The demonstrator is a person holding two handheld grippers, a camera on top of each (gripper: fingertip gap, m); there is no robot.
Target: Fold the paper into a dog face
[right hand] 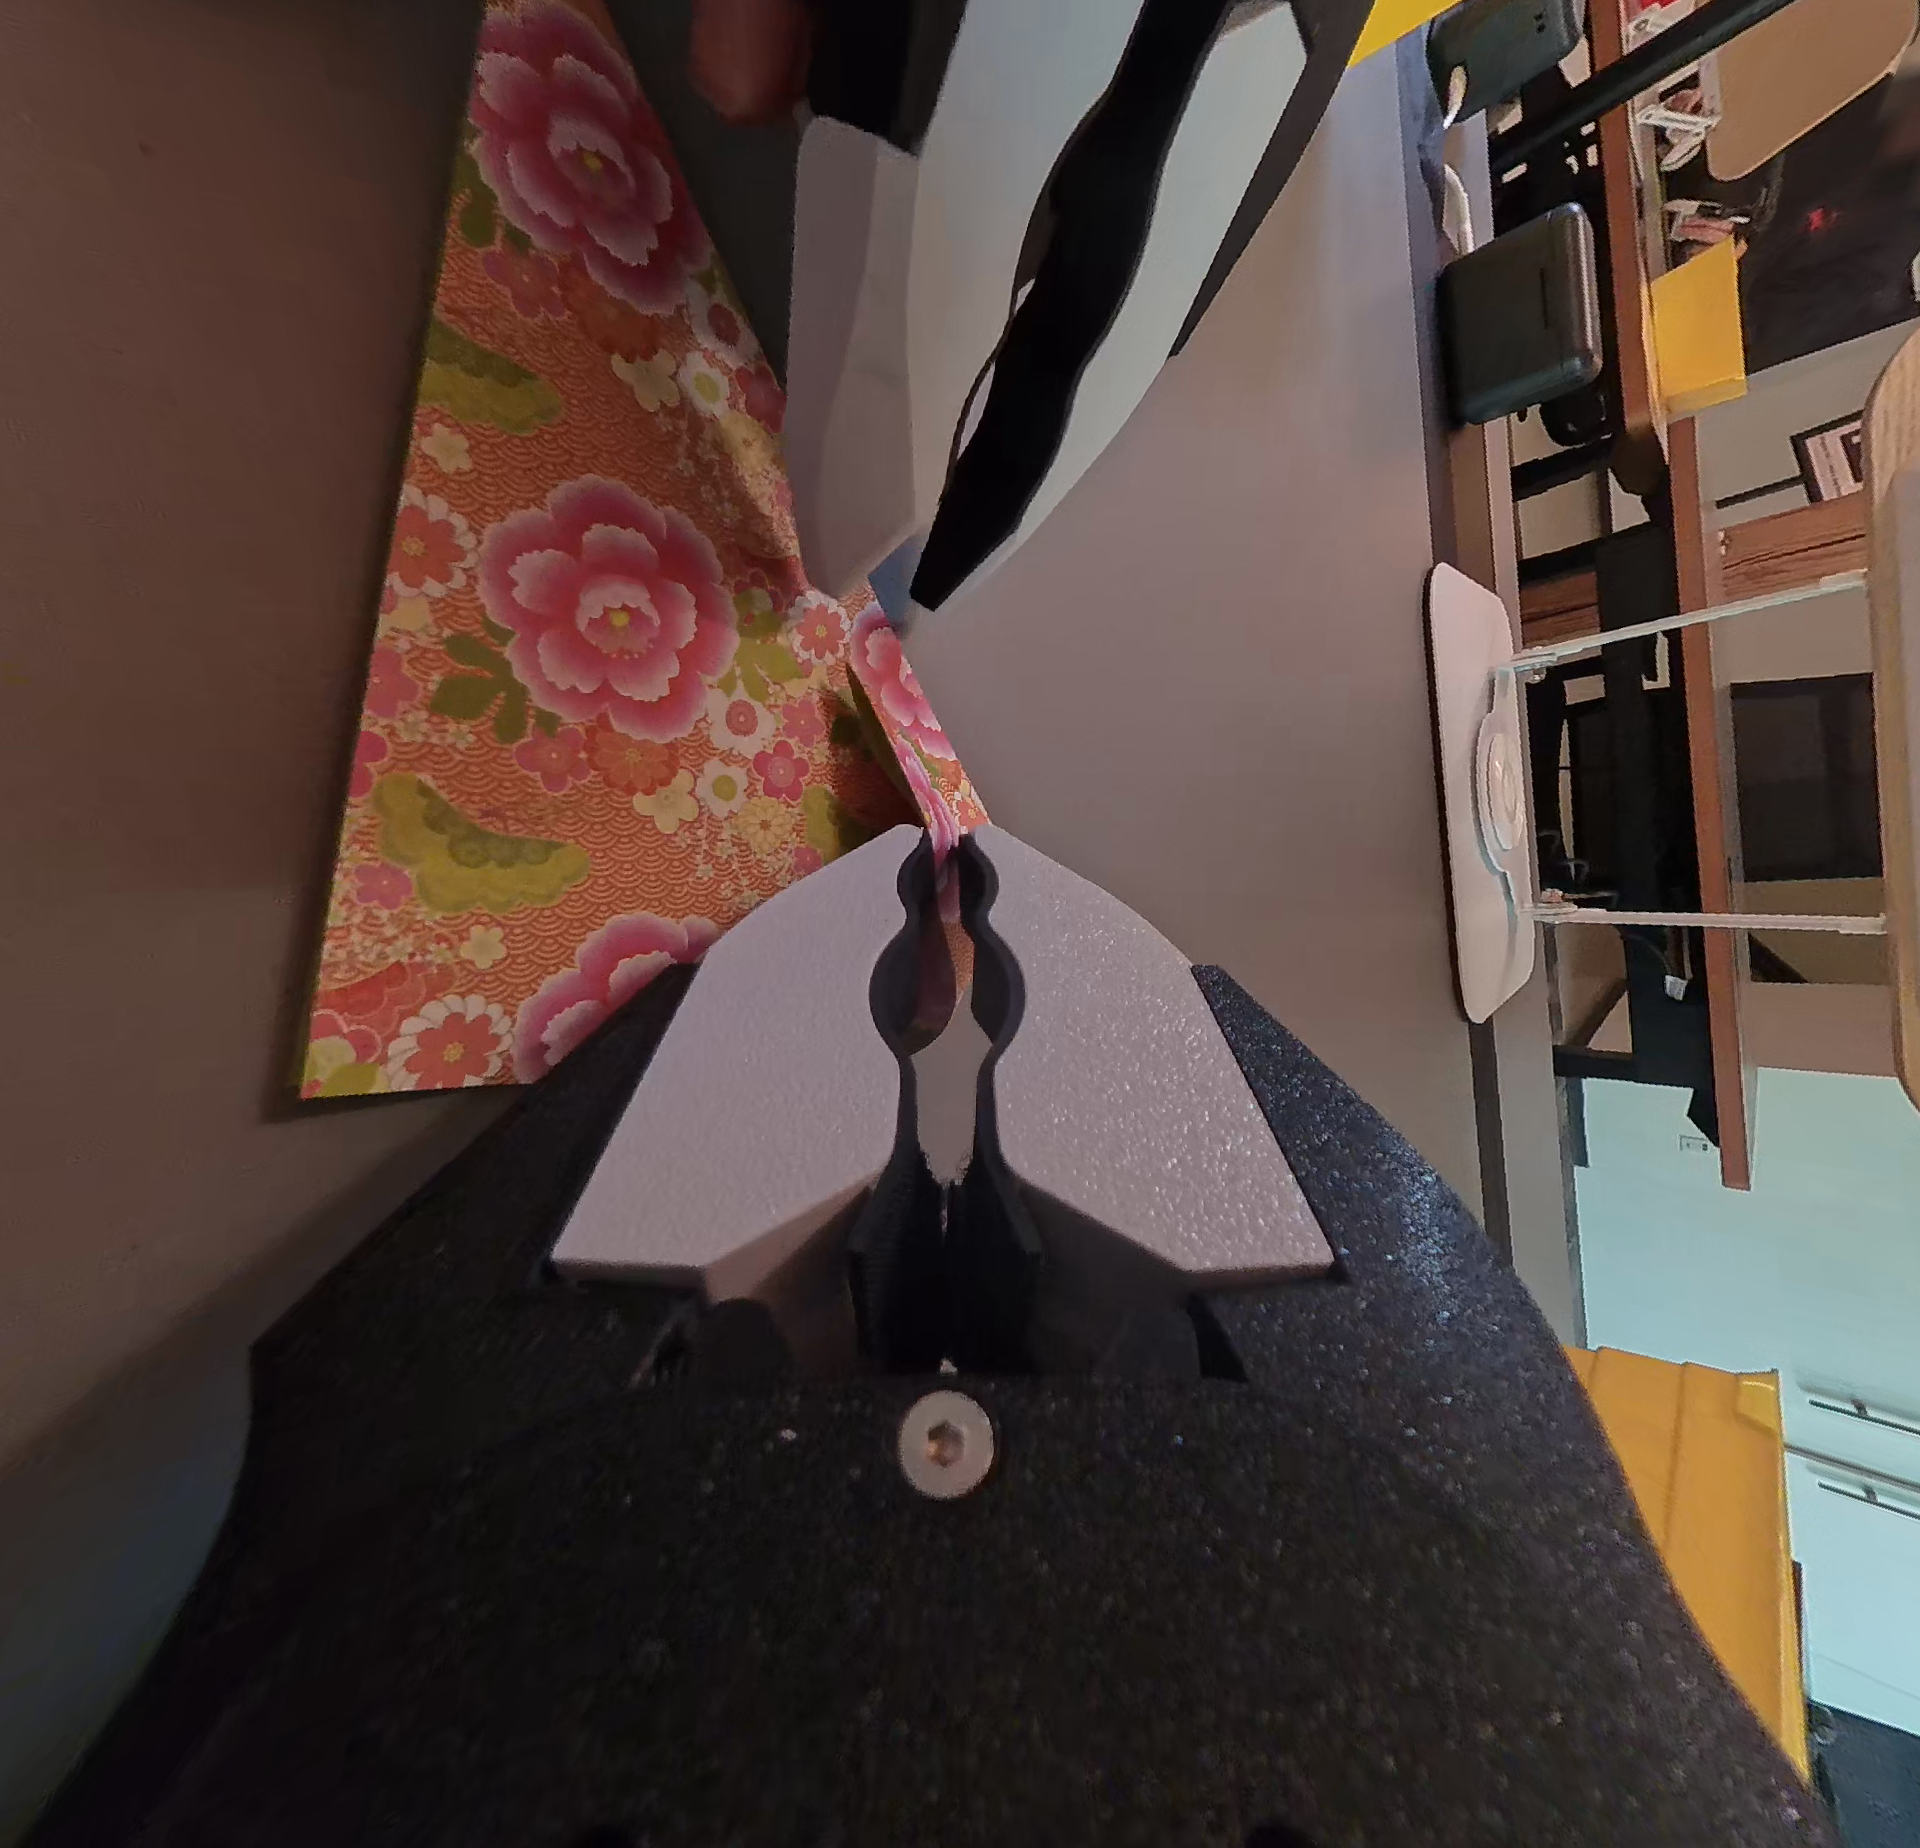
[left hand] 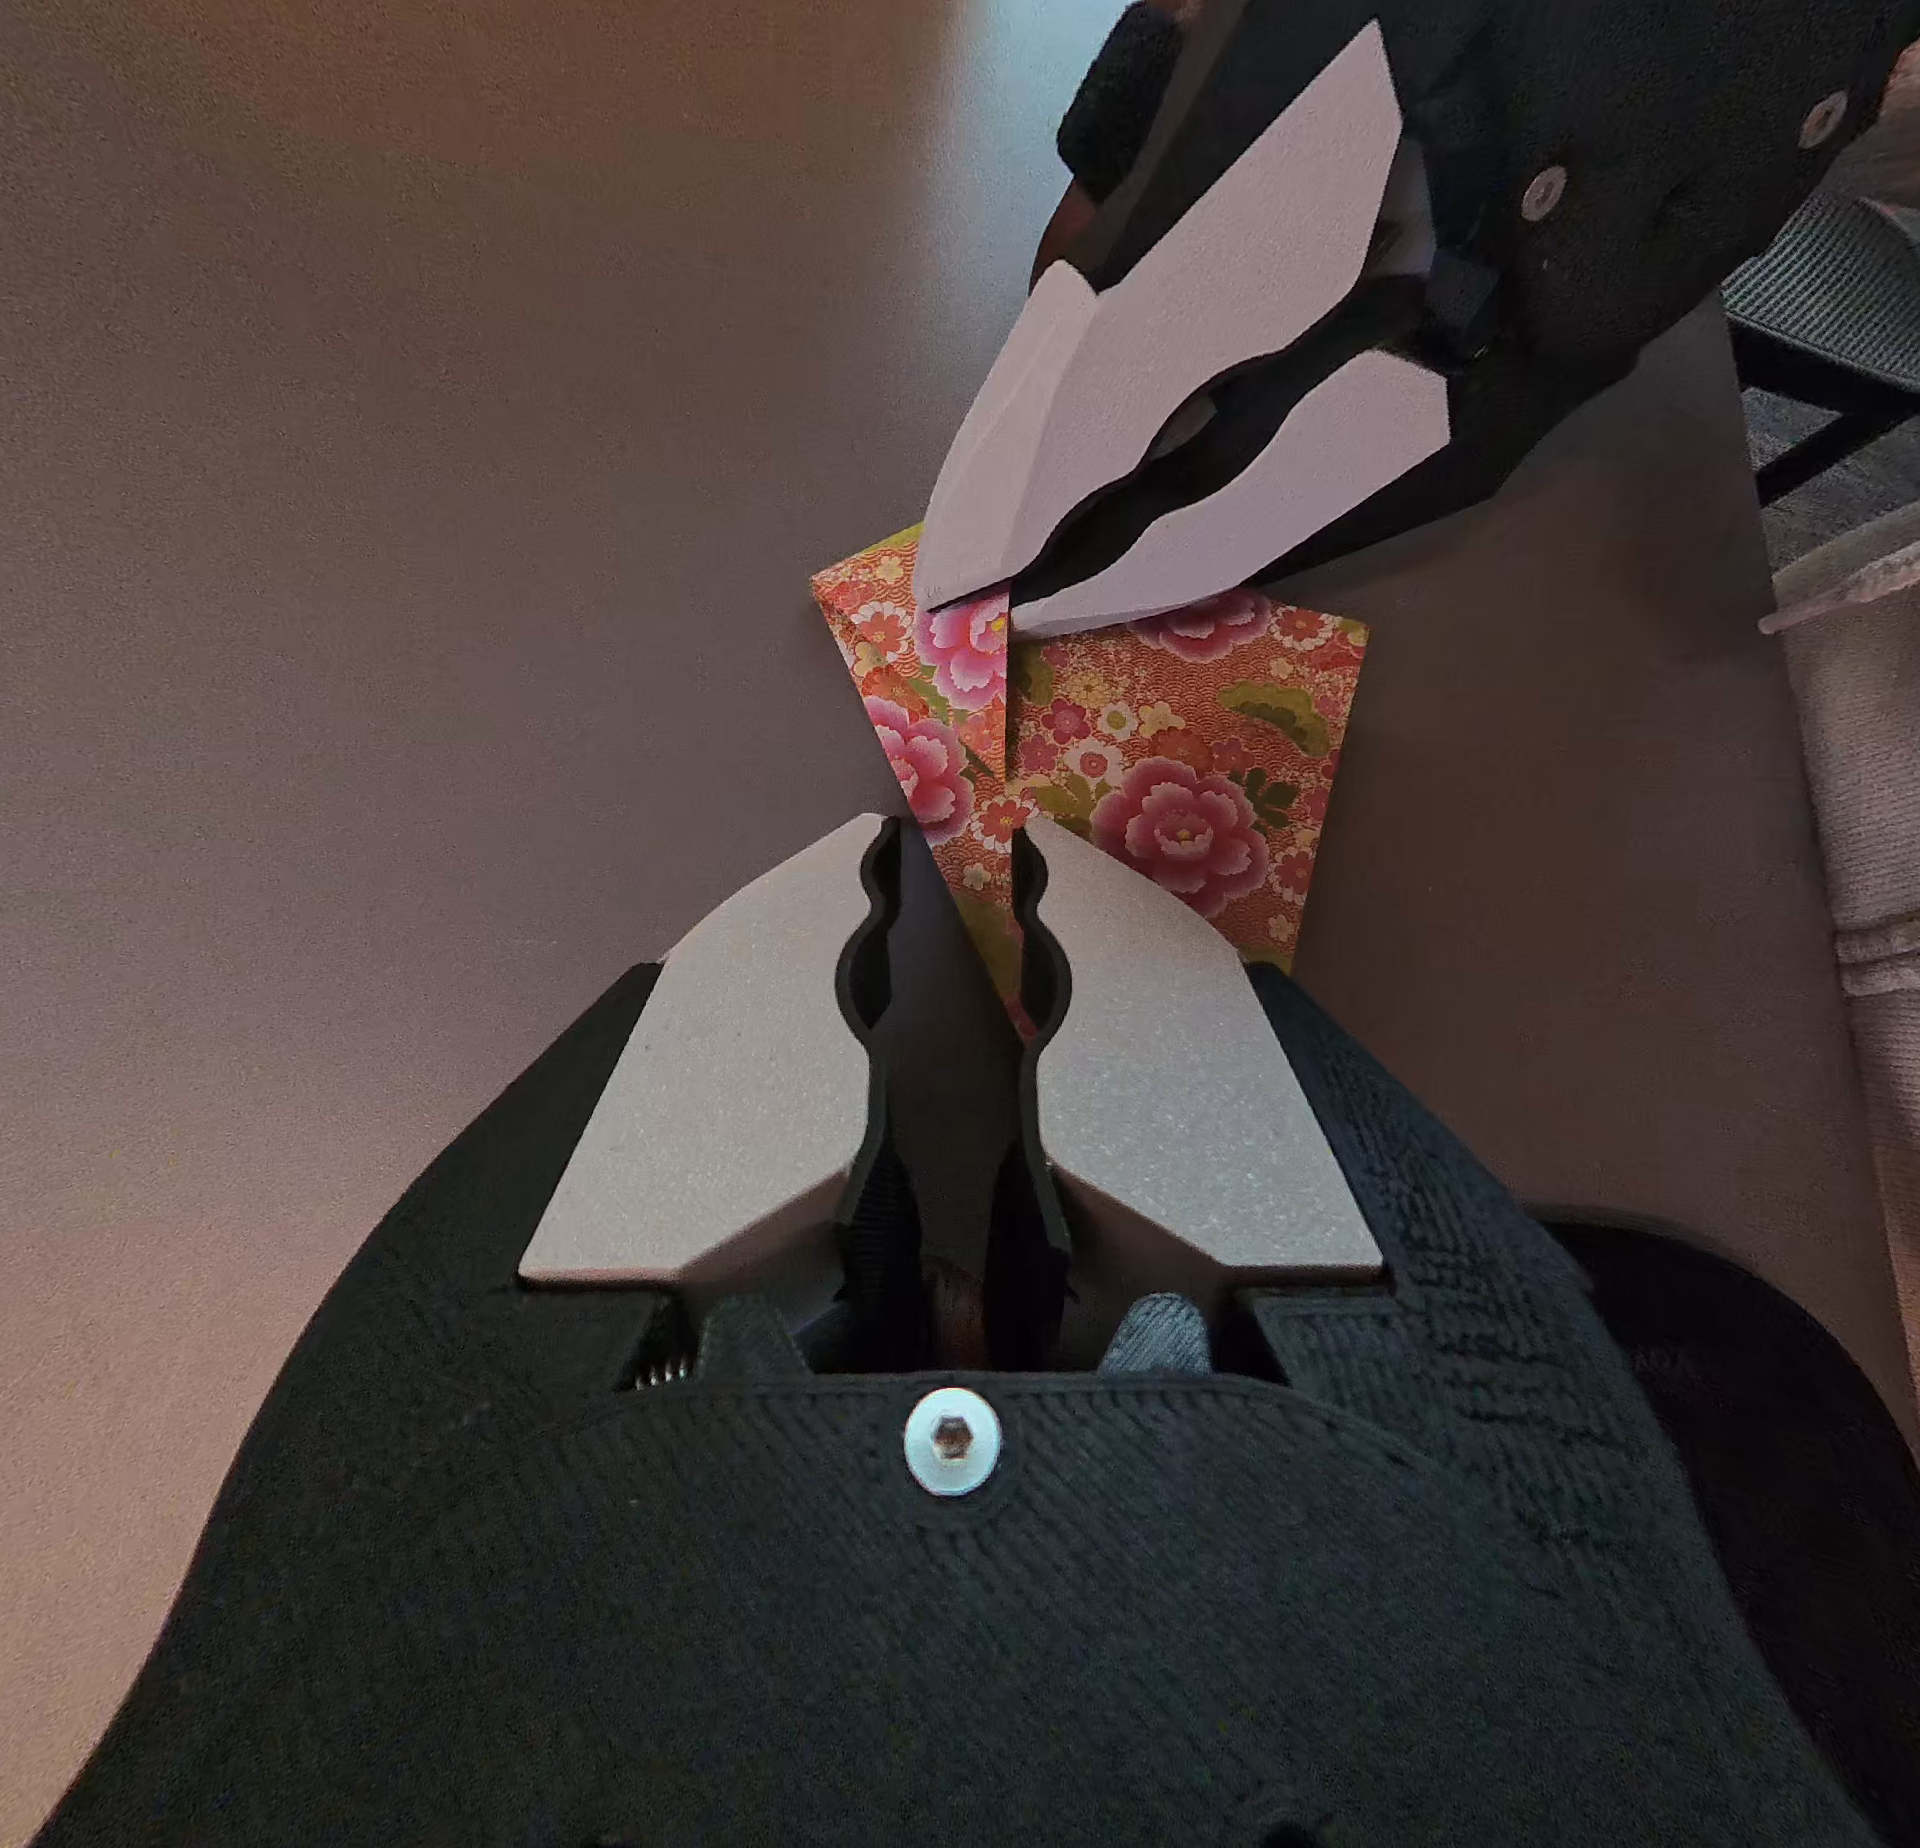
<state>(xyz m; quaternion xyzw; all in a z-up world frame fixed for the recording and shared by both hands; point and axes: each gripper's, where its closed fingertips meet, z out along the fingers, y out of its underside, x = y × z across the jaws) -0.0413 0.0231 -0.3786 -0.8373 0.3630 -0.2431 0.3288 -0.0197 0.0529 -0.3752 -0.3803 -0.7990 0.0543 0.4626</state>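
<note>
The floral origami paper (left hand: 1174,759), orange with pink flowers, lies folded on the grey table (left hand: 416,551). My left gripper (left hand: 956,827) is at the paper's near corner, its fingers a narrow gap apart, with the paper's point lying between them. My right gripper (left hand: 1008,598) comes in from the upper right and is shut on the paper's far flap. In the right wrist view the right gripper (right hand: 948,848) pinches a raised flap of the paper (right hand: 582,603), and the left gripper (right hand: 914,593) has its tips down on the paper just beyond.
The table edge runs down the right of the right wrist view. Beyond it are a white pad with a clear acrylic stand (right hand: 1481,801), black cases (right hand: 1517,312) on a shelf and yellow boxes (right hand: 1673,1549). A black mesh chair part (left hand: 1829,292) sits at the right. The gap from one gripper's tips to the other's is roughly 4 cm.
</note>
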